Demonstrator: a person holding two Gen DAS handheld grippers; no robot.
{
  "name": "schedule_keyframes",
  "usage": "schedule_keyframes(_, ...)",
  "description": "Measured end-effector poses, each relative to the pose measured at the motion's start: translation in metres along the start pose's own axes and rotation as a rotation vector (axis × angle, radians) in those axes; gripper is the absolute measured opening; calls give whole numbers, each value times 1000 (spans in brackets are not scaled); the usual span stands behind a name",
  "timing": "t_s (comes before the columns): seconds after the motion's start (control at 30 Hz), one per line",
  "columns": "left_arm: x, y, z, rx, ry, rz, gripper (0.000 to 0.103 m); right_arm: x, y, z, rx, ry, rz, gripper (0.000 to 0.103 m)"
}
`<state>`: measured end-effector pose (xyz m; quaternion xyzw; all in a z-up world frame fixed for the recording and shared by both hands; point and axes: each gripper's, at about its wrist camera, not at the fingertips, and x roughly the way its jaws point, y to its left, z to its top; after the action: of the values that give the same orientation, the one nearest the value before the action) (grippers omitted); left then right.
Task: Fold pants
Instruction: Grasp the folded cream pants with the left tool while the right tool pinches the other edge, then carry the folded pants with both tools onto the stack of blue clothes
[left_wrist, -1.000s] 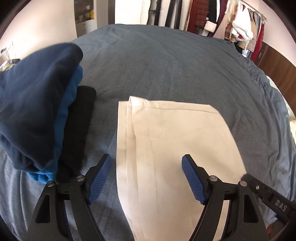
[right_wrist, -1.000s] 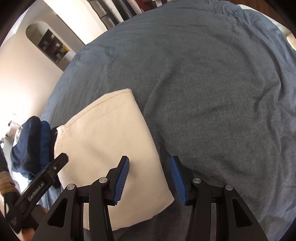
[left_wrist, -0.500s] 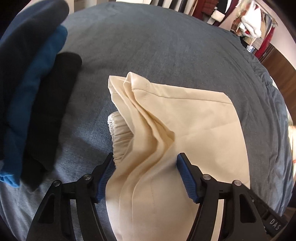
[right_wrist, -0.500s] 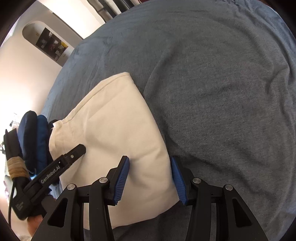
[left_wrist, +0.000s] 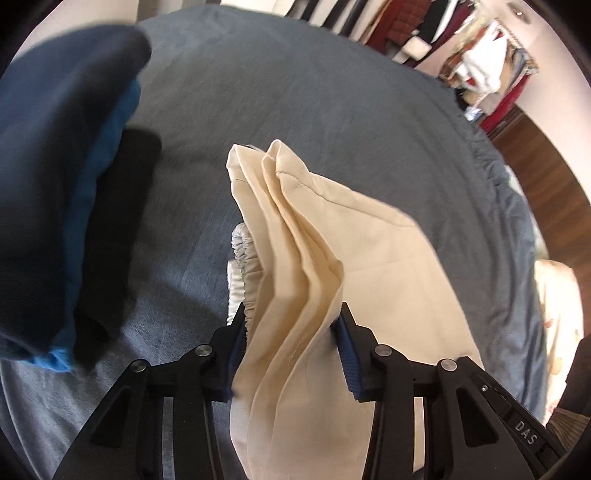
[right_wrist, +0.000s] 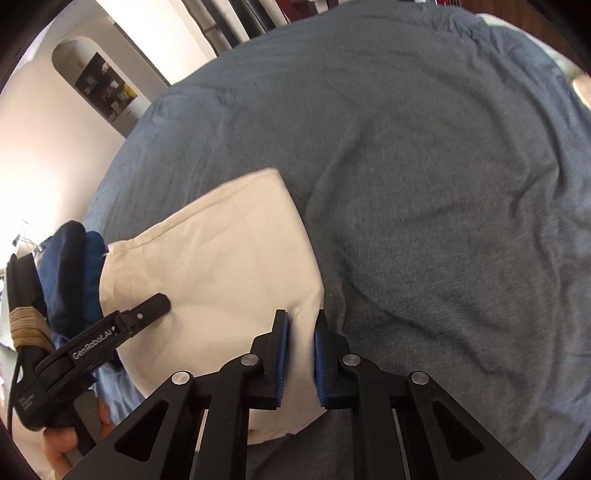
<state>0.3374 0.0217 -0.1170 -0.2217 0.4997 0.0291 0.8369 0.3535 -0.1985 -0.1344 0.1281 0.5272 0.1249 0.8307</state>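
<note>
At the far left of the left wrist view, a stack of folded clothes (left_wrist: 62, 192) lies on the bed (left_wrist: 332, 103): dark navy on top, a bright blue layer under it, and a black piece beside them toward the middle. The bed is covered by a blue-grey sheet. To the right of the stack lie the cream pants (left_wrist: 332, 266), folded into a rectangle in the middle of the bed. Their left edge is gathered into upright pleats, and a white elastic waistband (left_wrist: 242, 266) shows beneath the lifted layers. The left hand-held gripper (left_wrist: 291, 343) is clamped on this bunched left edge, its blue pads pressing the cloth from both sides. Farther right, past the bed's edge, hanging clothes (left_wrist: 476, 62) fill the background.

In the right wrist view, the stack of folded clothes (right_wrist: 70, 273) sits at the left, with the left hand-held gripper (right_wrist: 147, 310) reaching over the cream pants (right_wrist: 218, 258) beside it. The right hand-held gripper (right_wrist: 300, 354) is closed on the right edge of the pants, near their closest corner, with a narrow strip of cloth pinched between its blue pads. To the right, the bed (right_wrist: 424, 184) spreads away in soft wrinkles.
</note>
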Motion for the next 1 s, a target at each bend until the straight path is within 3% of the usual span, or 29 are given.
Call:
schedule_keyframes(0.13, -21, -4, 12, 33, -27, -51, 42, -23, 7, 1, 0, -43, 4, 12)
schedule_keyframes(0.37, -94, -3, 33, 107, -131, -120, 42, -77, 34, 5, -39, -145, 16, 12)
schedule_keyframes(0.6, -170, 24, 57, 148, -238, -143, 42, -129, 88, 8, -121, -259, 67, 9)
schedule_keyframes(0.8, -225, 60, 82, 186, -327, -95, 42, -145, 145, 15, -200, -327, 133, 9)
schedule_keyframes(1.0, -245, 107, 113, 212, -364, -23, 42, -132, 202, 20, -253, -368, 216, 9)
